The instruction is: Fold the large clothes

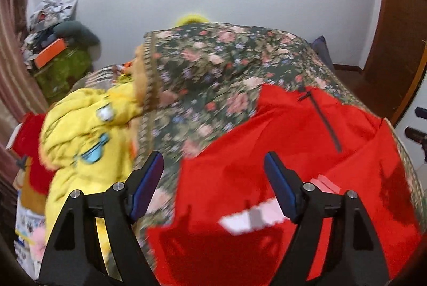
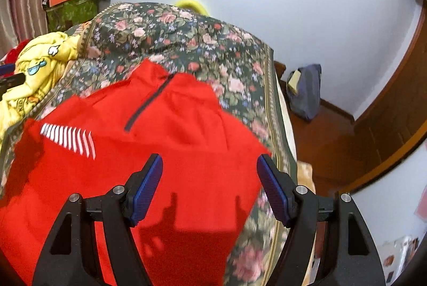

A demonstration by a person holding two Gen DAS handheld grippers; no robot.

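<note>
A red garment (image 1: pixel 293 139) with a dark zip at its neck lies spread on the floral bedspread (image 1: pixel 213 59). My left gripper (image 1: pixel 213 160) hangs open above the garment's left edge, with nothing between its blue pads. In the right wrist view the same red garment (image 2: pixel 173 131) shows a white striped print near its left side. My right gripper (image 2: pixel 210 160) is open above the garment's right part, close to the side of the bedspread (image 2: pixel 186 40), and its pads hold nothing. Both views are motion-blurred.
A crumpled yellow garment (image 1: pixel 88 131) lies at the bed's left side. Behind it, a cluttered pile with an orange box (image 1: pixel 50 54) stands against the wall. A grey bag (image 2: pixel 307 91) sits on the wooden floor right of the bed. A wooden door (image 1: pixel 400 32) stands at the right.
</note>
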